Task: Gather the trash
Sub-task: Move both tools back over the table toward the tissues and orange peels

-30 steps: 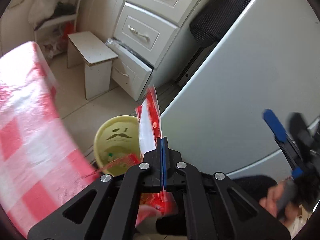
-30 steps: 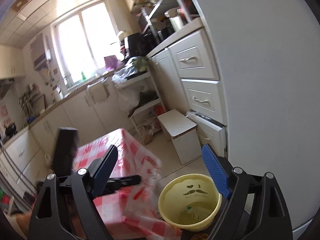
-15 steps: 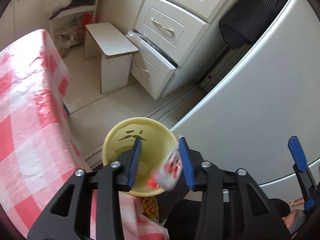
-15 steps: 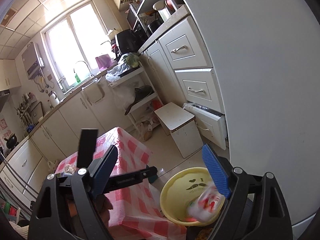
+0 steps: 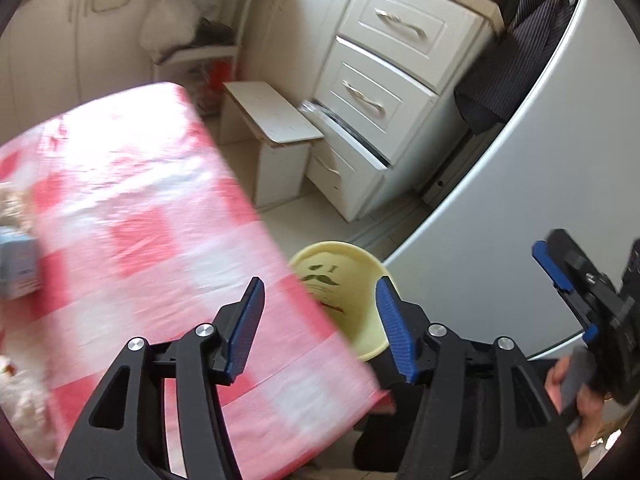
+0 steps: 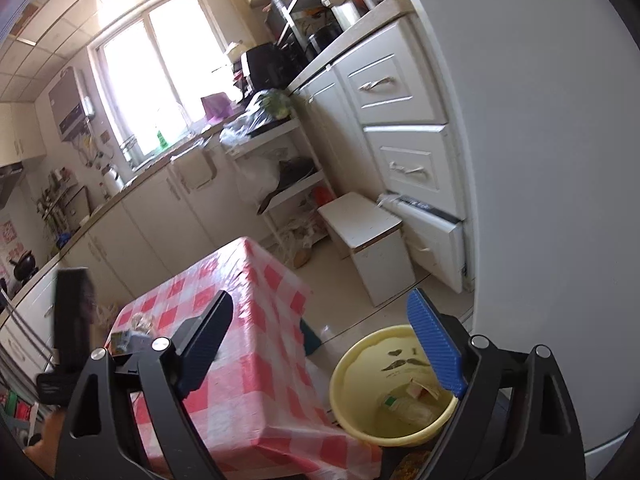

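A yellow bin [image 6: 340, 376] with a moustache face stands on the floor by the corner of the red-checked table [image 6: 256, 300]. Wrappers [image 6: 412, 408] lie in its bottom. My left gripper [image 5: 320, 328] hangs over the table corner, the bin [image 5: 320, 250] just beyond it. Its jaws are opening with nothing between them. My right gripper [image 6: 320, 348] sits above the table edge and the bin. Its jaws stand wide, still opening slightly, and hold nothing. A small carton [image 6: 128, 338] and crumpled scraps [image 6: 140, 320] lie on the table's far side.
A white stool [image 5: 276, 120] stands past the table. Behind it is a drawer cabinet [image 5: 372, 100] with its bottom drawer ajar. A pale fridge [image 5: 520, 200] walls off the right side. A person's hand [image 5: 568, 392] holds the right gripper [image 5: 568, 300].
My left gripper was shut on a red and white wrapper. It opened, the wrapper fell into the yellow bin, and the gripper swung left over the table. The right gripper barely shifted.
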